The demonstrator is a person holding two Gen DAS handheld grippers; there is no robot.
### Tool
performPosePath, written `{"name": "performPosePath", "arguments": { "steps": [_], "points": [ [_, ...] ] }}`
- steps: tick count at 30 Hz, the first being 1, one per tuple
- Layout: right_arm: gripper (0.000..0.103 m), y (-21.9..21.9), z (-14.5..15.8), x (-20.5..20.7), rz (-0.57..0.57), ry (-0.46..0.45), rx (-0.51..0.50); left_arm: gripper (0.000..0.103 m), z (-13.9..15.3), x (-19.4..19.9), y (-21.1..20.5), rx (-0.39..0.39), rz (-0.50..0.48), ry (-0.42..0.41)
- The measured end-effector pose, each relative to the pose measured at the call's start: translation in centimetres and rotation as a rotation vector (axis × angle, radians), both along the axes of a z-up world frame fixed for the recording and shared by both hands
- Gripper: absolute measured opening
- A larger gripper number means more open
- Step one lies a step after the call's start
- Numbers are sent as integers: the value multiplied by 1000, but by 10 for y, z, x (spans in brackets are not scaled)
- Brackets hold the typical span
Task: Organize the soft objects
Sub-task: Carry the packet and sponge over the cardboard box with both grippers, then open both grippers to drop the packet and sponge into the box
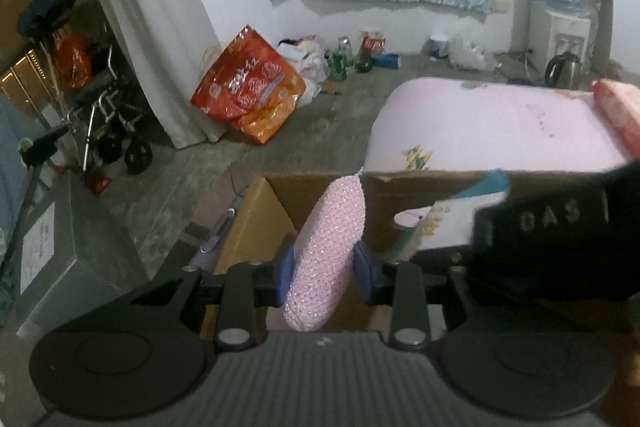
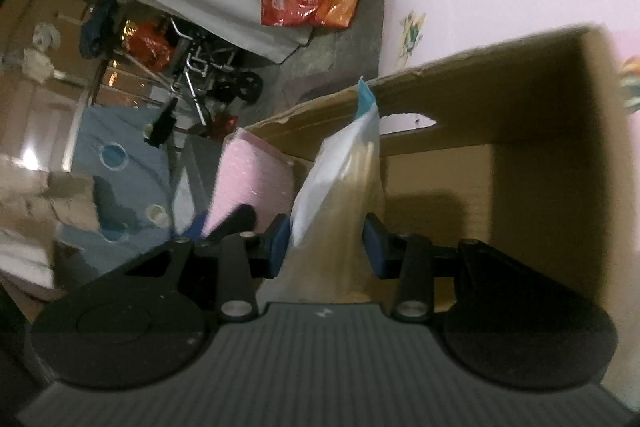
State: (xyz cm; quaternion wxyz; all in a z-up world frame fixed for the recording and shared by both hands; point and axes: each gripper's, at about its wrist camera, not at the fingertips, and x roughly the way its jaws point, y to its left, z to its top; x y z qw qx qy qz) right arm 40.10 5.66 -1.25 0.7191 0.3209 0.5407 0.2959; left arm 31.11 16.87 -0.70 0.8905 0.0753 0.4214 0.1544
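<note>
My left gripper [image 1: 324, 273] is shut on a pink textured soft pad [image 1: 332, 247], held on edge over the open cardboard box [image 1: 420, 195]. My right gripper [image 2: 326, 247] is shut on a white and tan soft packet [image 2: 340, 195] with a blue top, held inside the same box [image 2: 540, 131]. The pink pad [image 2: 252, 183] shows at the left in the right wrist view. The right gripper's black body [image 1: 560, 239] and its packet [image 1: 452, 219] show at the right in the left wrist view.
A pink-covered bed [image 1: 500, 123] lies behind the box. An orange bag [image 1: 252, 87] sits on the concrete floor by a white curtain [image 1: 160, 27]. A folded wheelchair [image 1: 116, 123] stands at the left. A grey box [image 1: 60, 259] is beside the carton.
</note>
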Motion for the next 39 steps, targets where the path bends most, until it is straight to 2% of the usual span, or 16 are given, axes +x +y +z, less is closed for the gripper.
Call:
{"name": "performPosePath", "arguments": {
  "steps": [8, 11, 12, 14, 17, 19, 22, 25, 31, 35, 39],
  "points": [
    [41, 19, -40, 34, 0, 29, -27, 38, -34, 17, 1, 30, 14, 70],
    [49, 18, -41, 38, 4, 21, -66, 39, -42, 19, 8, 25, 28, 85],
    [50, 19, -40, 38, 3, 17, -78, 42, -42, 18, 10, 18, 32, 82],
    [50, 17, -40, 41, -5, 11, -92, 56, -42, 18, 14, 10, 41, 76],
    [50, 8, -44, 41, -23, 16, -113, 64, -38, 15, 17, 4, 46, 63],
    [46, 10, -46, 42, -22, 31, -99, 67, -34, 11, 19, -4, 48, 45],
    [33, 9, -42, 38, -12, -5, -131, 66, -29, 9, 21, -12, 56, 26],
    [27, 12, -40, 39, 30, -29, -153, 55, -26, 8, 22, 3, 85, 23],
    [25, 18, -35, 39, 111, -40, -160, 36, -18, 12, 30, -33, 153, -3],
    [23, 19, -38, 39, 141, -22, -88, 35, -17, 10, 37, -64, 172, 1],
    [26, 22, -39, 40, 152, -33, -106, 36, -18, 7, 40, -75, 176, 5]
  ]
}}
